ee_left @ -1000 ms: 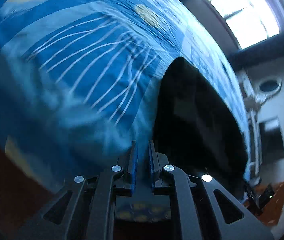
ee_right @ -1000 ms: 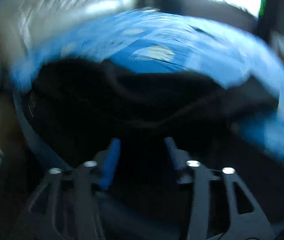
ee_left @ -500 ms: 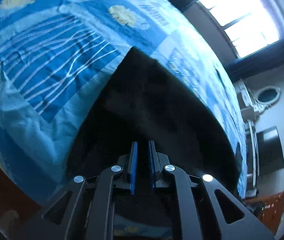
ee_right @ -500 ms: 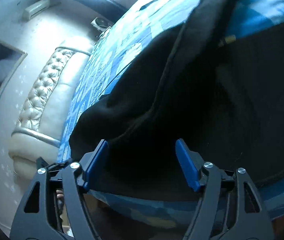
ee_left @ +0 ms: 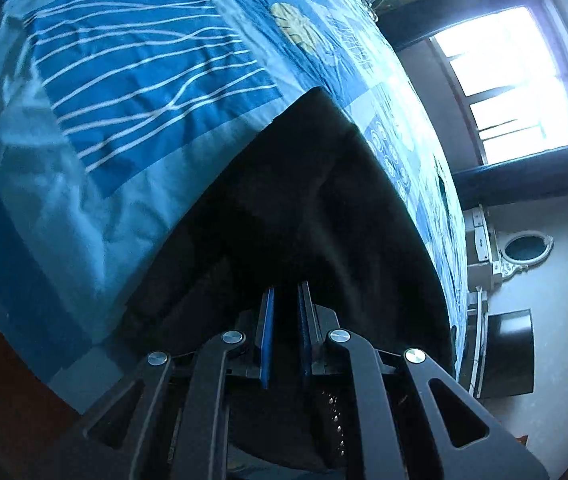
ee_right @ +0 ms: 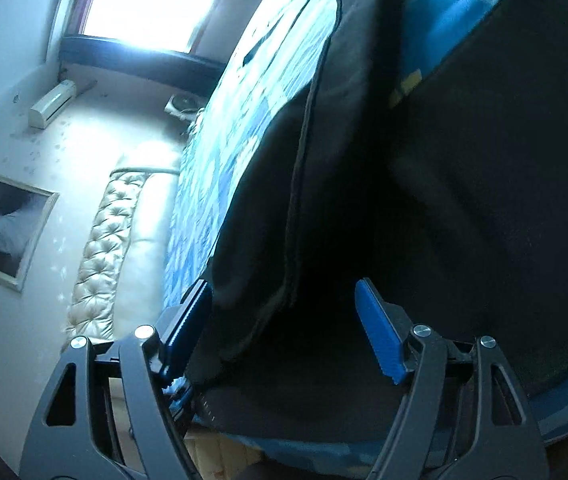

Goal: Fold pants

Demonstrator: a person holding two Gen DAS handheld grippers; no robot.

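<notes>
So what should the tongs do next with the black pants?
Probably close the right tongs on the pants. Their jaws stand wide open with the dark cloth between them, while the left tongs are nearly shut over the same pants on the blue bedspread. Both need a grip before folding.

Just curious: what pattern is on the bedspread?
Blue patchwork bedspread with wavy white lines; clearest in the left wrist view.
</notes>
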